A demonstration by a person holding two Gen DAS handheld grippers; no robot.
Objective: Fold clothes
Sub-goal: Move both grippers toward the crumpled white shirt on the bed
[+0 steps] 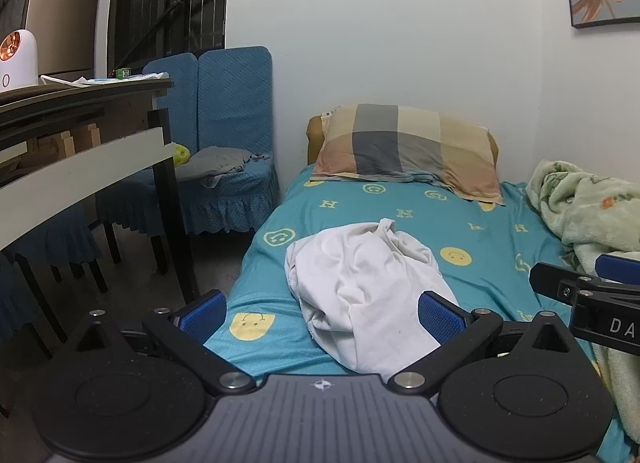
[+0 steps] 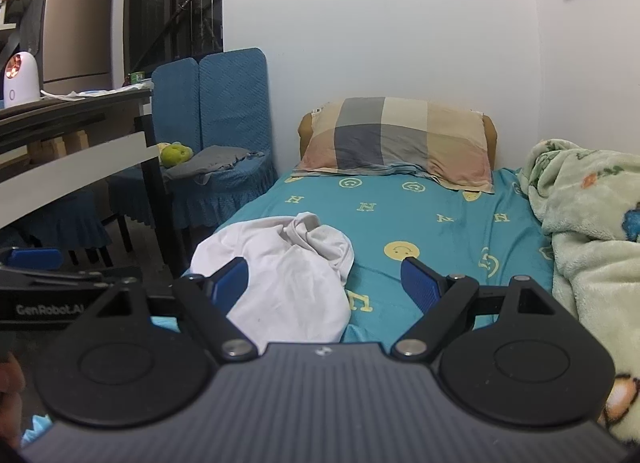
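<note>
A crumpled white garment (image 1: 360, 287) lies bunched, seemingly unfolded, on the bed (image 1: 480, 239).

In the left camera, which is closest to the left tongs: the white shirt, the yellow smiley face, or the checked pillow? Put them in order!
1. White shirt, crumpled on the bed right between the open left tongs.
2. Yellow smiley face, on the sheet just right of the shirt.
3. Checked pillow, far off by the wall.

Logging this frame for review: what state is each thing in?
white garment: crumpled in a heap on the bed, unfolded
left gripper: open, holding nothing
right gripper: open, holding nothing
green blanket: bunched up
grey cloth: rumpled on the chair
</note>
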